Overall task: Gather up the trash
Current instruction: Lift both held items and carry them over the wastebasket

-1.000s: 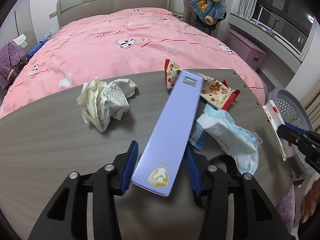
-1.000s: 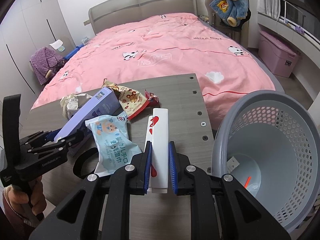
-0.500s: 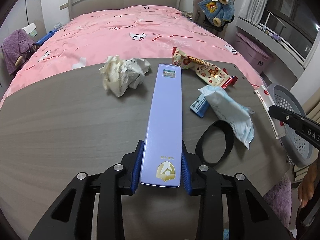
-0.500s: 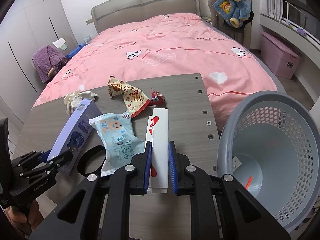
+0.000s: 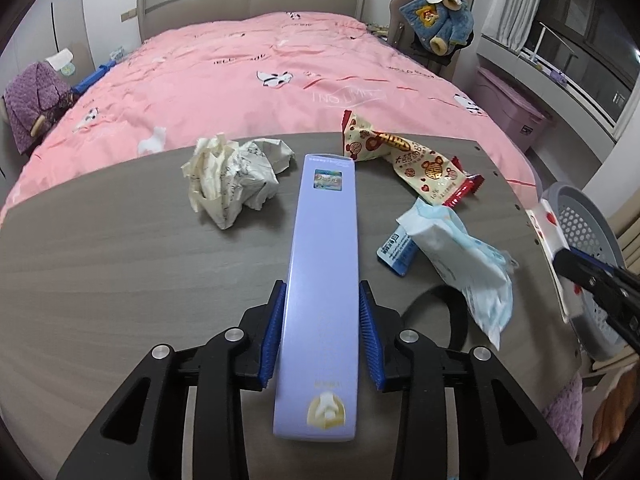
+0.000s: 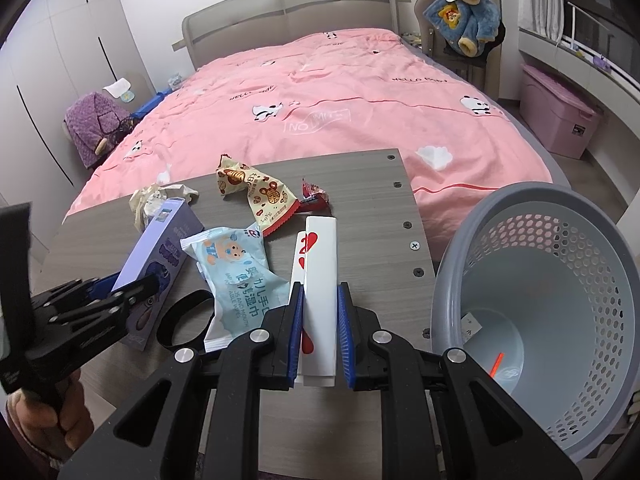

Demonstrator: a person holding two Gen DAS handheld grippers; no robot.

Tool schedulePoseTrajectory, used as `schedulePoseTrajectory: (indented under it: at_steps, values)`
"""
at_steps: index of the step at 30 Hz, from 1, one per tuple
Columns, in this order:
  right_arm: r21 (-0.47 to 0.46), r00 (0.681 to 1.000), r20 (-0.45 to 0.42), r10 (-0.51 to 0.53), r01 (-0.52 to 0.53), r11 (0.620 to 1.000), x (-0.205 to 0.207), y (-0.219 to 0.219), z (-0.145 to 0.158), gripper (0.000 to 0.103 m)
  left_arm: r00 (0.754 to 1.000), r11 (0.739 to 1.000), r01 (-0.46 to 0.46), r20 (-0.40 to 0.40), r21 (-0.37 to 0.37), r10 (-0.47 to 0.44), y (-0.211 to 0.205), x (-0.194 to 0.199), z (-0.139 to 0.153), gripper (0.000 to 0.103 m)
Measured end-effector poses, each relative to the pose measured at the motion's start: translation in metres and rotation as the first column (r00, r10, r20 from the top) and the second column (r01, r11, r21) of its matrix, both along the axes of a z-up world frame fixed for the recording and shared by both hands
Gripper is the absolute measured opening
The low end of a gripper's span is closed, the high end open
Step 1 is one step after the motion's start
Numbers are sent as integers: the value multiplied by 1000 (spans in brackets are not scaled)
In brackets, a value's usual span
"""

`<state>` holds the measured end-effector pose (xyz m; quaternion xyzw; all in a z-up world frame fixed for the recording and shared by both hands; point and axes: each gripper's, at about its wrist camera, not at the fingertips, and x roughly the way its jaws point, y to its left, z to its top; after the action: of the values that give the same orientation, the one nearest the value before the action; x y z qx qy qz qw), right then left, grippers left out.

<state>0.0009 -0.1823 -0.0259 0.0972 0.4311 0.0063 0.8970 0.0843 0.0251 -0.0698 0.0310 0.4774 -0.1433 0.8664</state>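
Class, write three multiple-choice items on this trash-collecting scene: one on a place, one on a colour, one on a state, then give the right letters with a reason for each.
1. Where is the grey basket?
A. on the bed
B. beside the table's right edge
C. on the chair

2. What colour is the long box in the left gripper?
A. pale purple
B. green
C. orange

3. What is the state of the right gripper?
A. open above the bed
B. shut on nothing
C. shut on the white box

Answers: 1 B, it stands by the table edge; 2 A, its lid is lilac; 3 C, both blue pads press the box's sides.
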Motion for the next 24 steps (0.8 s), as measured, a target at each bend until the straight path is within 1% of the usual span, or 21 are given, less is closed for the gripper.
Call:
schedulePoseTrajectory:
  at_steps: [3,4,11,16,19,24]
  values:
    - [0,1000,0,-2,2,1000,0,0,0,17,1000,1000,-10,-24,5,10,-3,7,-6,34]
    - [2,1000,-1,-2,2,1000,-1,0,0,17,999,1000,-11,-30,2,11,-4,8,-7,32]
    - [8,1000,0,-2,2,1000,-3,-1,1,17,999,999,-41,-13,-10,41,4,2,-2,31]
    - [18,1000,11,3,-3,1000,-7,-4,4,17,997,998,-70,31,-3,70,9,-10,15,31]
    - [22,1000,22,3,-4,1000,-10,-6,8,17,995,997,-80,68,1,79,8,-18,31,31]
    - [27,999,47,-8,6,1000,-19,-17,18,17,991,998,-59,120,-16,61,-7,-32,56,31]
